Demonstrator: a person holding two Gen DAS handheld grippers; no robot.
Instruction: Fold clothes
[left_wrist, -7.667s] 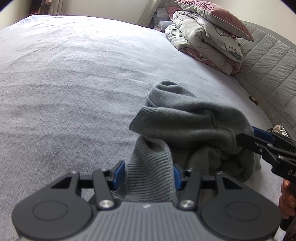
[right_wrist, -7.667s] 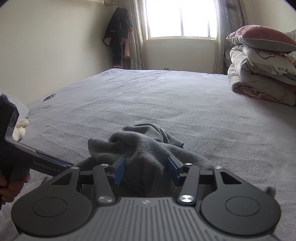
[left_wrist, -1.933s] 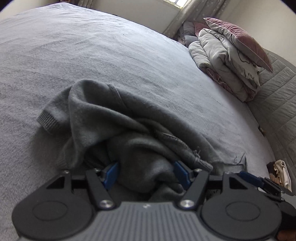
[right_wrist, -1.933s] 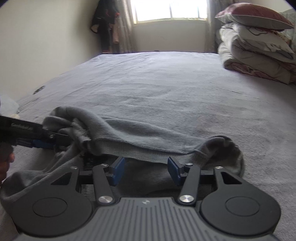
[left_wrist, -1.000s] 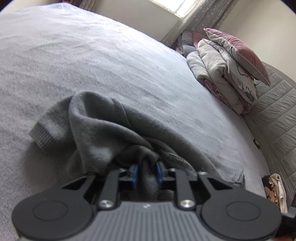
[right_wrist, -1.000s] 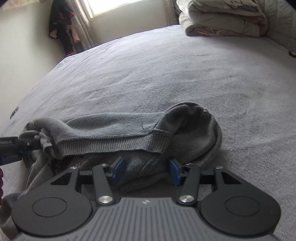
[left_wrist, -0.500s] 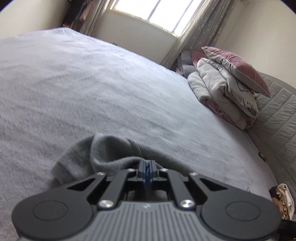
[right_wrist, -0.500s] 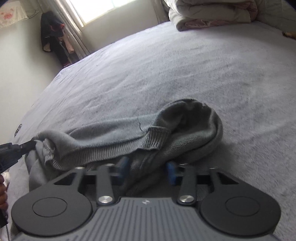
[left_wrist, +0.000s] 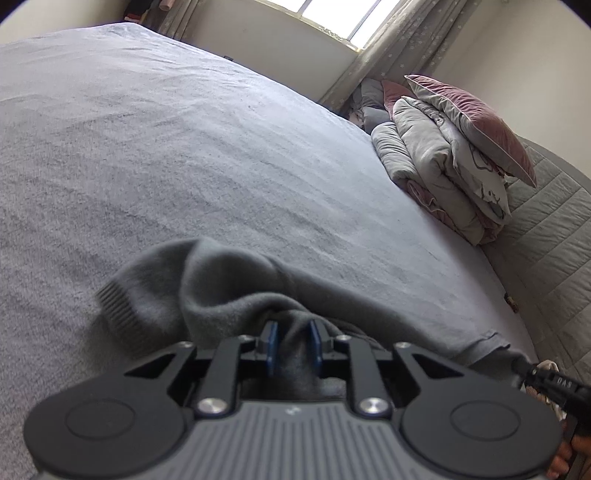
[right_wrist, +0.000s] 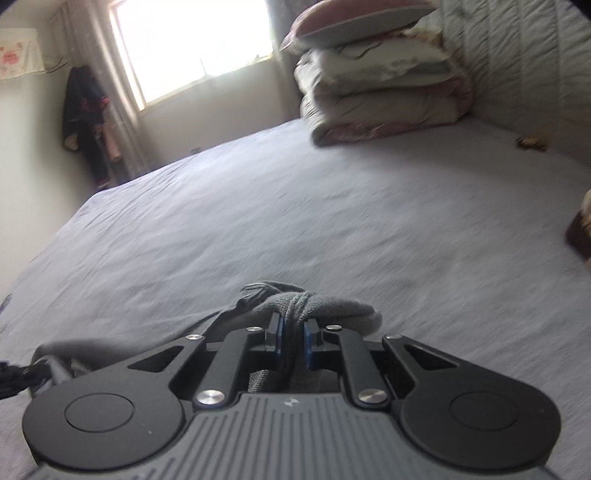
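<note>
I am at a big bed (left_wrist: 229, 155) with a soft grey cover, in a room with a bright window (right_wrist: 192, 48) and dark clothes (right_wrist: 86, 122) hanging in the corner. A pile of folded blankets (left_wrist: 439, 173) with a pink pillow (left_wrist: 476, 118) on top sits at the far end, by the padded headboard (left_wrist: 550, 236). The grey sweater (left_wrist: 221, 291) lies bunched up on the bed right in front of me. It is soft and fuzzy, with a ribbed cuff (left_wrist: 118, 306) sticking out to the left. My left claw (left_wrist: 293, 345) has just been opening a little, but a thick fold of sweater still fills the gap between its blue pads. My right claw (right_wrist: 291, 341) has just been closing, and it squeezes a twisted bit of the sweater tight. There are no boxes or baskets.
</note>
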